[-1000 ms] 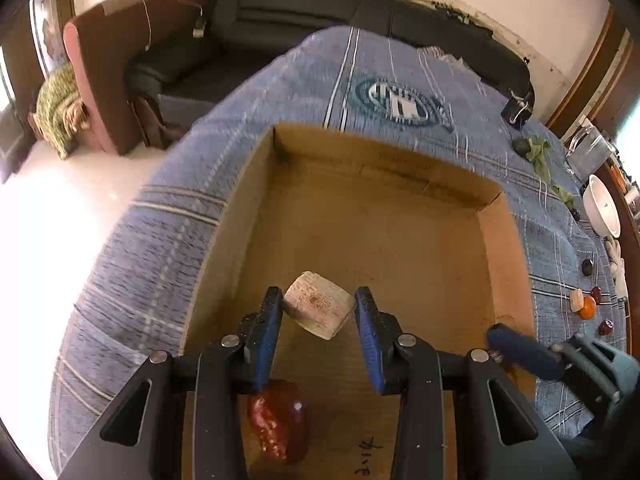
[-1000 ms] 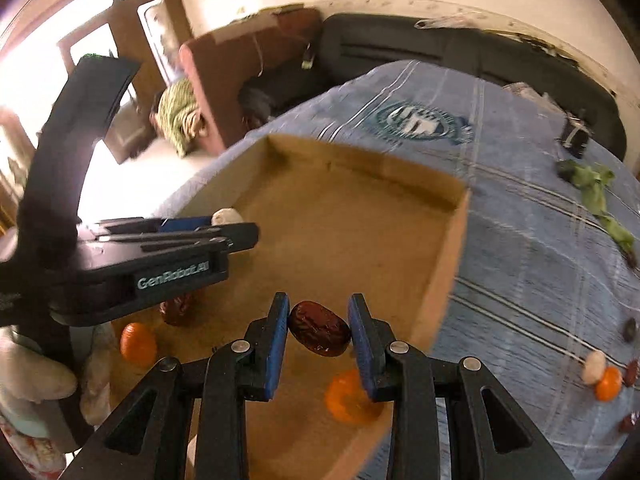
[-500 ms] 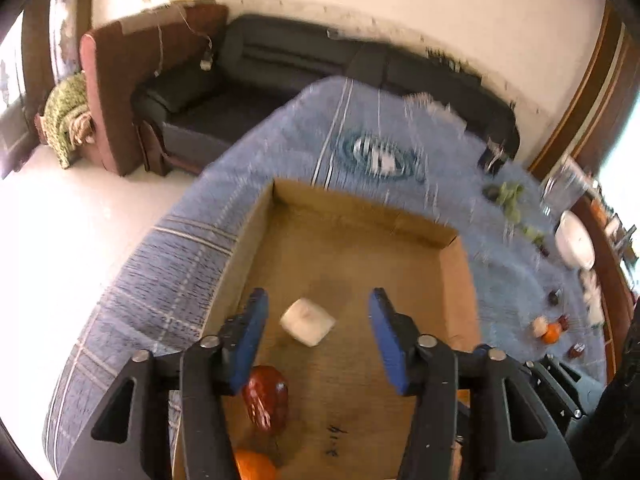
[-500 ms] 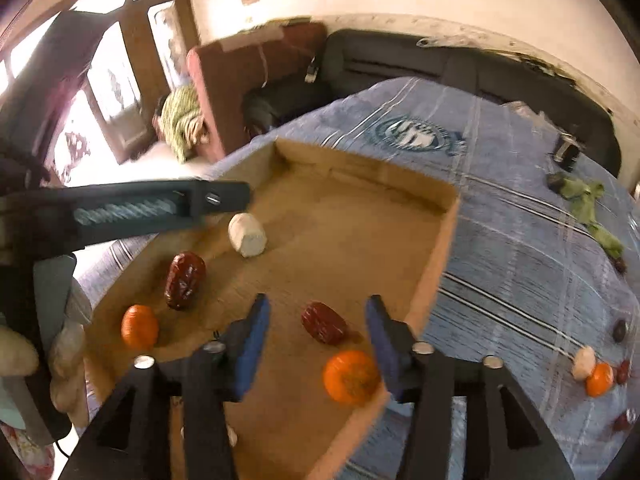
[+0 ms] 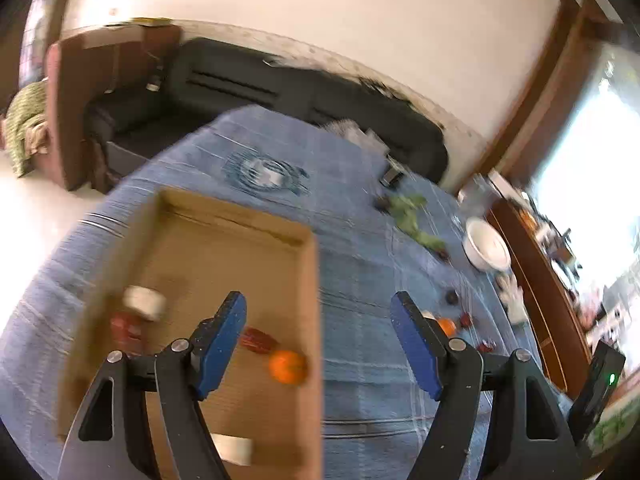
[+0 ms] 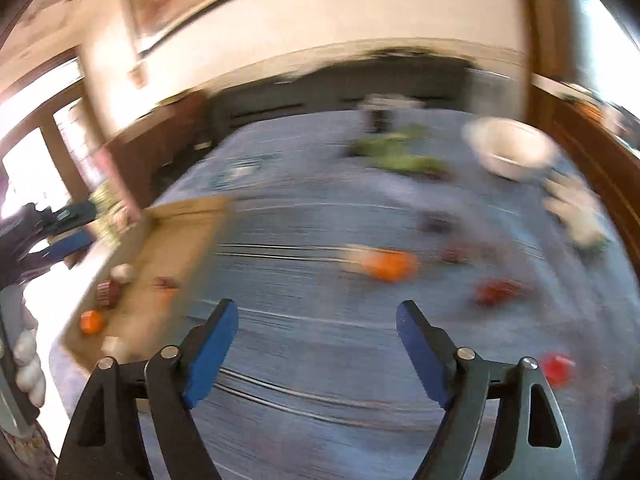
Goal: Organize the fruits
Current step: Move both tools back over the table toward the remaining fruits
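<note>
Fruit sorting partly done, both grippers empty

The cardboard box (image 5: 308, 280) on the blue-clothed desk (image 5: 360, 264) holds several fruits, one orange (image 5: 287, 366) by its right wall; more lie blurred toward the desk's right edge (image 6: 390, 266). Left gripper (image 5: 318, 344) and right gripper (image 6: 316, 350) gape wide.
</note>
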{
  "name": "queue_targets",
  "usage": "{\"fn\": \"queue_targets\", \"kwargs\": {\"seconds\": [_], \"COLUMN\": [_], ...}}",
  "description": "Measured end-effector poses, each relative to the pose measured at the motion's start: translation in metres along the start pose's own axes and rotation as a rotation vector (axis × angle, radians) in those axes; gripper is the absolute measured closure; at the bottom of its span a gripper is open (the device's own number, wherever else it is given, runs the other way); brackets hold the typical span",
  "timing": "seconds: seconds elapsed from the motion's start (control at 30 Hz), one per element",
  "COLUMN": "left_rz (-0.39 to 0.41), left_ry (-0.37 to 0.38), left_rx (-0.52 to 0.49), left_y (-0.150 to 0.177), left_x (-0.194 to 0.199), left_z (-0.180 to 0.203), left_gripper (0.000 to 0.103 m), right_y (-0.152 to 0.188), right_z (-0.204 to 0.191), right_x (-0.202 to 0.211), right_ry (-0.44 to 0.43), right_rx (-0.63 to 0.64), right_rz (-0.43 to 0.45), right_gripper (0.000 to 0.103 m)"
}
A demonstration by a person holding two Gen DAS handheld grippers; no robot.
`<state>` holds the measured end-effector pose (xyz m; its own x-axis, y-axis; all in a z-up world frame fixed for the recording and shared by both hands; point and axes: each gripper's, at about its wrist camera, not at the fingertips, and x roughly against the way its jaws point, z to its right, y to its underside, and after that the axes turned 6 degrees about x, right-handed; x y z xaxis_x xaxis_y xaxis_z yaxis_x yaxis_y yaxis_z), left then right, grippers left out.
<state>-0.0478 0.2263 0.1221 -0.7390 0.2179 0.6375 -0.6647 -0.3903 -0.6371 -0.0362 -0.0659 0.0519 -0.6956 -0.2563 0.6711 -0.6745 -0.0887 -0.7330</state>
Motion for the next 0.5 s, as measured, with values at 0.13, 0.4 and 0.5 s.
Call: {"fn": "queue_targets", "kwargs": {"seconds": [0.13, 0.4, 0.5], "left_rz": [-0.085, -0.167, -0.189], "left_ry": [0.038, 0.043, 0.042], "left_rx": [-0.054, -0.183, -0.209], "left_y": [0.018, 0.049, 0.056], "left_x": [-0.027, -0.063, -0.072], "left_z": [0.034, 0.082, 0.090], "left_gripper": [0.029, 0.029, 0.029], "right_y": [0.016, 0.028, 0.019], "right_z": [0.082, 0.144, 0.136], "right_x": [0.022, 0.034, 0.016], "right_ry": [0.141, 0.172, 0.135], "right_rx": [-0.140, -0.265, -0.254], "right_rz": [-0.032, -0.027, -0.032], "right_gripper": [0.017, 0.017, 0.017]}}
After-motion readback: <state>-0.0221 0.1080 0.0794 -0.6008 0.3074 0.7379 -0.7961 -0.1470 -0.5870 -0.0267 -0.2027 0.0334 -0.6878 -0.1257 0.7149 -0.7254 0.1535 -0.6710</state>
